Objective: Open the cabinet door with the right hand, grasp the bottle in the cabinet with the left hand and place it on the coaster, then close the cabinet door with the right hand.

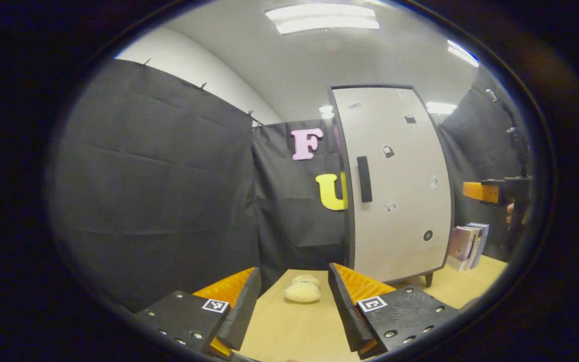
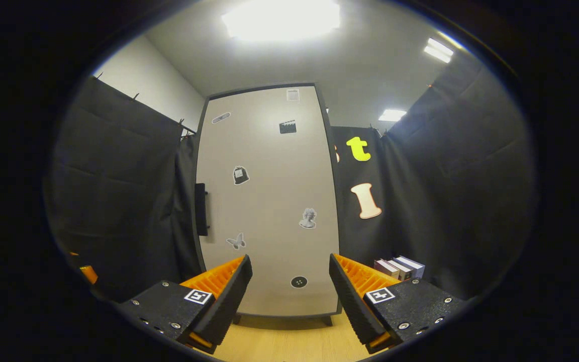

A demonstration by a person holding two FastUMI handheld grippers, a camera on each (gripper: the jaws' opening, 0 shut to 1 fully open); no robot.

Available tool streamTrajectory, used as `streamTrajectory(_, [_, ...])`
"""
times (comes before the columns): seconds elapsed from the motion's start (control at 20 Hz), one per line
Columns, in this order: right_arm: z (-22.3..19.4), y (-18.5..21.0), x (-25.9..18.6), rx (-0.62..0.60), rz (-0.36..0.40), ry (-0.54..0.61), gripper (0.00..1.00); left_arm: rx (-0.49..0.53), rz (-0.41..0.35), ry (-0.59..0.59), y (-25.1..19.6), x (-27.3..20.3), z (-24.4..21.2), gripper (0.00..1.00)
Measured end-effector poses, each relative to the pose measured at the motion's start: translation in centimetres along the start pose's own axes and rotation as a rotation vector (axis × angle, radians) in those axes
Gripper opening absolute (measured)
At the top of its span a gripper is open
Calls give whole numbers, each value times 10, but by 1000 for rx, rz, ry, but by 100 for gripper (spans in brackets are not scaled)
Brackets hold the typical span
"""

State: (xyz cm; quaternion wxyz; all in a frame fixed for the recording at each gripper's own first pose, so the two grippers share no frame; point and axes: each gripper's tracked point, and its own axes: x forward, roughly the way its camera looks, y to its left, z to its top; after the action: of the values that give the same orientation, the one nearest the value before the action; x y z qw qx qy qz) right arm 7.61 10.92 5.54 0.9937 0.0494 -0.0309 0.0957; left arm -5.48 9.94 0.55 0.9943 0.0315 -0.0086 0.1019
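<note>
A tall pale cabinet with stickers stands on the wooden table, its door closed and a dark vertical handle on the door's left edge. In the right gripper view the same cabinet rises straight ahead, its handle at the left side. My left gripper is open low over the table, left of the cabinet. My right gripper is open in front of the door, touching nothing; it also shows far right in the left gripper view, held by a hand. The bottle is hidden.
A small cream plush toy lies on the table between my left fingers, farther off. Several books stand right of the cabinet, also seen as books in the right gripper view. Black cloth walls surround the booth.
</note>
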Motion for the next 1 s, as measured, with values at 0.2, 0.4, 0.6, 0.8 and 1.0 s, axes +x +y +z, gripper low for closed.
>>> streamTrajectory(0.2, [8, 22, 25, -3, 36, -12, 95, 18, 59, 3, 27, -7, 0, 77])
streamTrajectory(0.4, [17, 43, 45, 7, 69, -27, 95, 30, 119, 6, 53, -17, -2, 77])
streamTrajectory(0.6, [26, 68, 66, 10, 107, -39, 95, 24, 166, 23, 76, -30, -8, 77])
streamTrajectory(0.8, [30, 94, 85, 22, 146, -45, 95, 41, 205, 21, 92, -41, -6, 82])
streamTrajectory(1.0, [28, 121, 107, 20, 183, -24, 95, 40, 229, 27, 103, -47, -9, 77])
